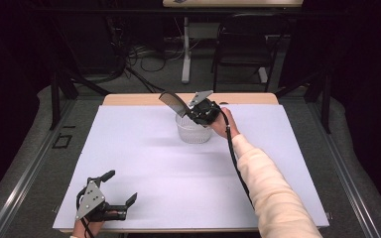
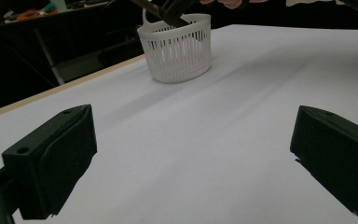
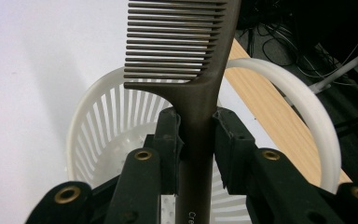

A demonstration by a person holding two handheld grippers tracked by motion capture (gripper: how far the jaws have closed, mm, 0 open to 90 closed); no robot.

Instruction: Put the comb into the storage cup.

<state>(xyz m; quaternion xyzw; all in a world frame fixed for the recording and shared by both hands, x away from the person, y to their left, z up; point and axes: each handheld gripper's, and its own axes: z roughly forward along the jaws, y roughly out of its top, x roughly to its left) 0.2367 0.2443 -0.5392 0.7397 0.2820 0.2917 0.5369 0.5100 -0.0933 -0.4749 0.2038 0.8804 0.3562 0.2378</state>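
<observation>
**Op A:** Comb (image 3: 200, 70) is clamped by its handle in my right claw (image 3: 196, 135), teeth end sticking up and out past the jaws. It hangs over the white basket (image 1: 193, 133), which sits near the far edge of the counter (image 1: 144, 163).

**Op B:** Touching the basket yet?

**Op A:** From the right gripper view the handle runs down between the jaws with the basket's slotted wall and open mouth right behind it; whether the lower end touches the bottom I cannot tell. In the high view the comb (image 1: 172, 101) tilts up to the left above the rim.

**Op B:** And your other side?

**Op A:** Left claw (image 1: 121, 191) rests at the near left corner of the counter, jaws spread wide, nothing between them (it just looks across at the basket (image 2: 177, 46)).

**Op B:** So which step are we on?

**Op A:** I'd judge it as placing the comb in the basket. Next I'd want the handle end lowered inside the rim, clear of the arched carry handle (image 3: 307, 107), before letting the jaws part; released too high or too tilted, the comb could tip out over the wall.
</observation>
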